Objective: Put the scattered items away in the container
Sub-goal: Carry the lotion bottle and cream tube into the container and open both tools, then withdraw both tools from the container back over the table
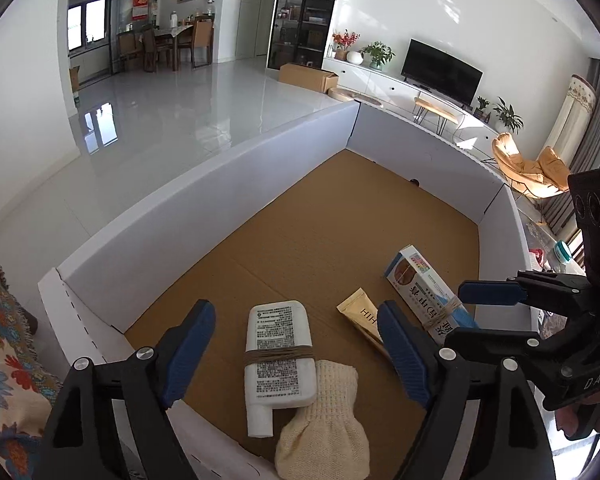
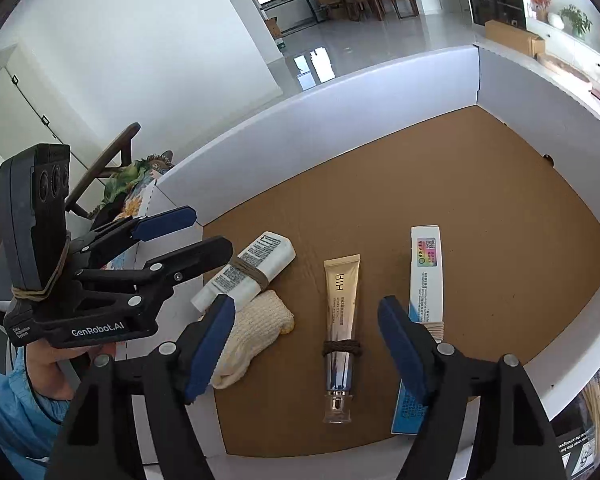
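Note:
A large white-walled box [image 1: 204,200] with a brown cardboard floor [image 2: 440,200] holds several items. A white bottle [image 1: 278,352] bound with twine lies beside a cream knitted cloth [image 1: 328,428]. A gold tube [image 2: 342,320] and a blue-and-white carton [image 2: 424,292] lie to the right. My left gripper [image 1: 296,352] is open above the white bottle and holds nothing. My right gripper [image 2: 306,344] is open above the gold tube and holds nothing. Each gripper shows in the other's view: the right one [image 1: 480,312], the left one [image 2: 204,232].
A patterned floral cloth [image 1: 4,360] lies left of the box. A yellow striped object [image 2: 596,408] sits outside the box at the right. Beyond the box are a glossy white floor, a TV cabinet [image 1: 400,84] and an orange chair [image 1: 528,168].

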A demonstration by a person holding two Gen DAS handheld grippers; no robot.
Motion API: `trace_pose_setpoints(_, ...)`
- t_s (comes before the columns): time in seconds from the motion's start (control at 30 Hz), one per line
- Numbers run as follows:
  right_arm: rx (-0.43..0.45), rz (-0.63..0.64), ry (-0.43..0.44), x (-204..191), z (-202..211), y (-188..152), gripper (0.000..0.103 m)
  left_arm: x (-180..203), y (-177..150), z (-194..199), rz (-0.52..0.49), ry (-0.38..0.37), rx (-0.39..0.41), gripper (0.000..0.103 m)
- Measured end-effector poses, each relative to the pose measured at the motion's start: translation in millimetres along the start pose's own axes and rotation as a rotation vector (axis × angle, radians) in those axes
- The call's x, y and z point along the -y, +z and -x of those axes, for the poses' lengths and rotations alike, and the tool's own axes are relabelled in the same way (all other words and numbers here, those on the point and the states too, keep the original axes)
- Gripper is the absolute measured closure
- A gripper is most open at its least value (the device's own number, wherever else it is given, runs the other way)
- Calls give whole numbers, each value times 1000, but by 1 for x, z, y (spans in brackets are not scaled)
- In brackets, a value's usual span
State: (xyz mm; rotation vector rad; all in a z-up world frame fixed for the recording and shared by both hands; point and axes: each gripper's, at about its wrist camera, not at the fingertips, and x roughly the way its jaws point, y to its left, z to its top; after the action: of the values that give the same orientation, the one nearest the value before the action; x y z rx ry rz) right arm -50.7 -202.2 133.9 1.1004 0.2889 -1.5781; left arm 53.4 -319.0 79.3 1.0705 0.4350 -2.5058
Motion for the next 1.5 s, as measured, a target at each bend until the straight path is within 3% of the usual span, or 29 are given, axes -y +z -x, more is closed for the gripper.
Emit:
trace_pose_setpoints(0.13,124,-48,-46,19,42,-10,27,12,-3,19,-9,-25,58,16)
trace_pose_setpoints(0.17,176,-62,-83,27,59,-17,22,18,-4,28,-24,-45,80,16)
trace_pose_setpoints(0.2,228,-78,-133,36,75,-26,16,28,-5,37,-47,-69,103,16)
trace_pose_setpoints(0.3,357,-172,-321,75,124,-70,10,67,-11,64,-158,-145,162,16)
trace_pose_setpoints(0.37,383,-264,-431,104,151,-111,10,98,-18,81,-250,-199,190,16)
trace_pose_setpoints(0.43,354,-347,-523,132,172,-154,10,131,-29,92,-345,-263,192,15)
trace_pose_setpoints(0.6,258,-491,-693,175,212,-261,10,209,-72,79,-543,-369,73,14)
trace_pose_setpoints(0.7,233,-561,-735,187,229,-309,10,245,-103,47,-606,-395,-40,14)
trace_pose_setpoints(0.8,238,-607,-747,191,236,-339,10,274,-130,17,-637,-376,-121,14)
trace_pose_setpoints(1.0,300,-611,-750,185,244,-347,10,300,-148,-9,-624,-343,-137,14)
trace_pose_setpoints(1.37,242,-584,-782,183,228,-342,6,311,-156,-33,-617,-313,-164,13)
trace_pose_setpoints(1.5,229,-577,-786,183,225,-341,4,311,-154,-39,-610,-308,-160,2)
